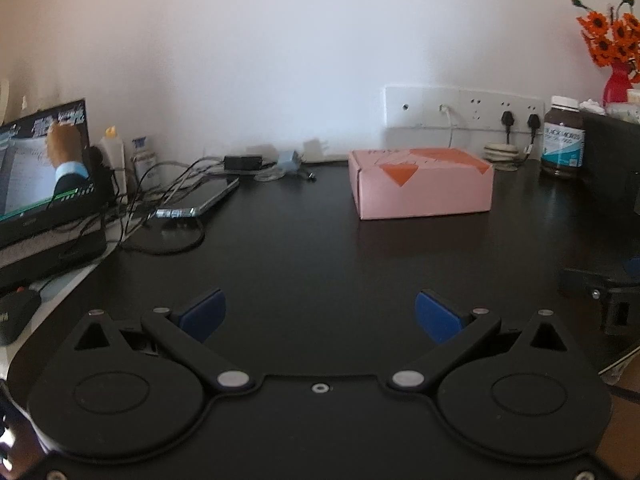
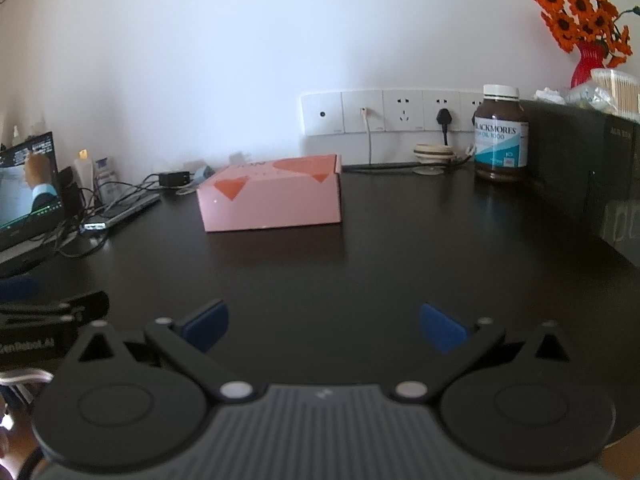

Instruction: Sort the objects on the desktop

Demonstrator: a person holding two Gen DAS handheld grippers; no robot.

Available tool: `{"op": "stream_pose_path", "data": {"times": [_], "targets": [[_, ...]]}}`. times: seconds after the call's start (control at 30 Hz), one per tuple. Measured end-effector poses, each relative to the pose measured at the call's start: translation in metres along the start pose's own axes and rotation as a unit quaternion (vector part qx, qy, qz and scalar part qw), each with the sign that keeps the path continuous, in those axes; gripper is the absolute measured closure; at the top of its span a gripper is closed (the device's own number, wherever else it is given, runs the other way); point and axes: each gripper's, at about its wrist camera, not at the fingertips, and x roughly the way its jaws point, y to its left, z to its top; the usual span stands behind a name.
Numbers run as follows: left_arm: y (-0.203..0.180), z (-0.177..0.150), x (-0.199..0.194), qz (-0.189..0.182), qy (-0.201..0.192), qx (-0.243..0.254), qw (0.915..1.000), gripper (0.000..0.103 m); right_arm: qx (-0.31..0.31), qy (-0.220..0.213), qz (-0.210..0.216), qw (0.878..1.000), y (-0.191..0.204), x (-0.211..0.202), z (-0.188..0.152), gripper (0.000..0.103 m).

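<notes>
Both tools are hanging low over the dark surface (image 1: 304, 264), nothing in either one. The left tool (image 1: 320, 314) is sitting with its blue pads (image 1: 202, 314) spread wide apart, and the right tool (image 2: 324, 326) is doing the same, pads (image 2: 442, 328) well apart with only bare surface showing between them.

Ahead of the left tool and a bit to its right, a pink box (image 1: 420, 184) with orange patches on top is lying flat on the surface; from the right tool it's sitting ahead and a bit left (image 2: 272, 196). Off to the left tool's far left, a lit screen (image 1: 44, 164) is playing a video, with a tangle of cables (image 1: 168, 196) and a phone-like slab (image 1: 204, 200) just beside it.

Further back, to the right of the right tool's line, a brown supplement bottle (image 2: 500, 136) with a white cap is standing upright near the wall, next to a dark block (image 2: 580, 168). Behind the box, a white row of wall sockets (image 2: 384, 112) is holding a couple of plugs. At the far right, orange flowers (image 2: 576, 12) are sitting in a red vase (image 2: 588, 60).
</notes>
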Motion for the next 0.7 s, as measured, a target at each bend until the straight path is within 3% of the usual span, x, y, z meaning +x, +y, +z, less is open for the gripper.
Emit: {"op": "stream_pose_path", "data": {"times": [0.7], "targets": [[-0.007, -0.011, 0.001, -0.011, 0.037, -0.002, 0.9993, 0.0, -0.017, 0.025, 0.0, 1.0, 0.012, 0.007, -0.013, 0.001]]}}
